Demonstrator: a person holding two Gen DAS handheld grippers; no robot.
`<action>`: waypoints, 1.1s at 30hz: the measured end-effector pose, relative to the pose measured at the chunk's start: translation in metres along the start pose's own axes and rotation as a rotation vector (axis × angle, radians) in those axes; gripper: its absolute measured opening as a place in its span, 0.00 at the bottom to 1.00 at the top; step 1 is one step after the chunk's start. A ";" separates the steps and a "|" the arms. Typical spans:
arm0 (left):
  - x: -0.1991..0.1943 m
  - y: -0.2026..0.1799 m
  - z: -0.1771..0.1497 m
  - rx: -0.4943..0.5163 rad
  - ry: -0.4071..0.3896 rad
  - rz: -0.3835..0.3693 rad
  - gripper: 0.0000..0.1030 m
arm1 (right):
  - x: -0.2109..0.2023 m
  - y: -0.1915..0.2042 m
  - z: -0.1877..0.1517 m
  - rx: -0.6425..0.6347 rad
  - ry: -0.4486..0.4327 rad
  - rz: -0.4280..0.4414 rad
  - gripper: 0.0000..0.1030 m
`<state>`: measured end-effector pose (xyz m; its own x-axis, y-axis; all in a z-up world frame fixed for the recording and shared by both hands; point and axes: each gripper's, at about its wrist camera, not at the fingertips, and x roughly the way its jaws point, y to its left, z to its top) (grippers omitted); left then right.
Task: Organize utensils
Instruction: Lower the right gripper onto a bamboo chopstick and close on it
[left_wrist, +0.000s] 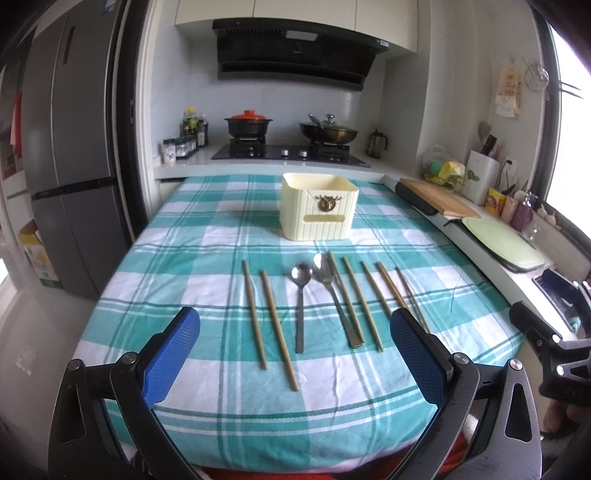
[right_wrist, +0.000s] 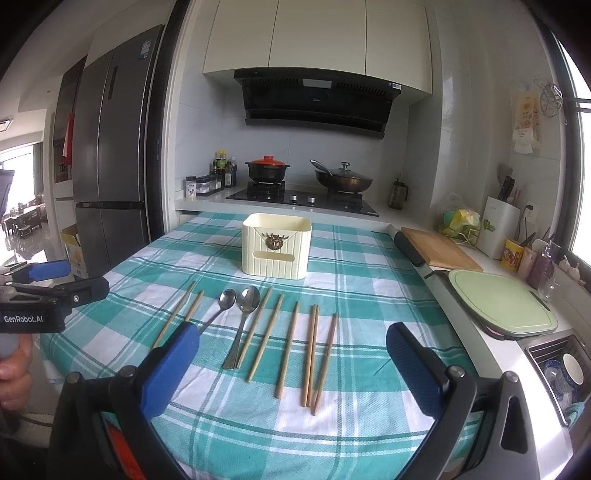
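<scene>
both pairs of blue fingers, left (left_wrist: 295, 354) and right (right_wrist: 291, 365), stood wide apart and held nothing, hovering at the near edge of the bench (left_wrist: 184, 229). a good first pick would probably be an outer chopstick (right_wrist: 325, 362), gripped mid-shaft. slim tan chopsticks and two shiny spoons (right_wrist: 243, 314) lay in a row before the cream ribbed holder (right_wrist: 276, 245).

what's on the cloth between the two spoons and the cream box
Nothing: only bare checked tablecloth lies between the spoons and the cream holder, which stands apart behind them. Both wrist views show that gap.
</scene>
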<state>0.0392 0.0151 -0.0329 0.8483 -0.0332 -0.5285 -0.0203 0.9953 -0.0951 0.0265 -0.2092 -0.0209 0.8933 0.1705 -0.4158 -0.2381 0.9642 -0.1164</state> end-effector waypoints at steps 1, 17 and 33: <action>0.000 -0.001 0.000 0.004 -0.008 0.010 0.99 | 0.001 0.000 0.000 -0.003 0.003 0.002 1.00; 0.031 0.007 -0.010 0.000 0.103 0.034 1.00 | 0.020 -0.004 -0.008 0.016 0.061 0.036 1.00; 0.111 0.072 -0.008 -0.124 0.262 0.051 1.00 | 0.097 -0.081 -0.033 0.163 0.324 0.020 1.00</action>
<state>0.1272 0.0821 -0.1052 0.6796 -0.0221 -0.7332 -0.1372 0.9781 -0.1566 0.1199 -0.2770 -0.0815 0.7156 0.1415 -0.6840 -0.1670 0.9855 0.0293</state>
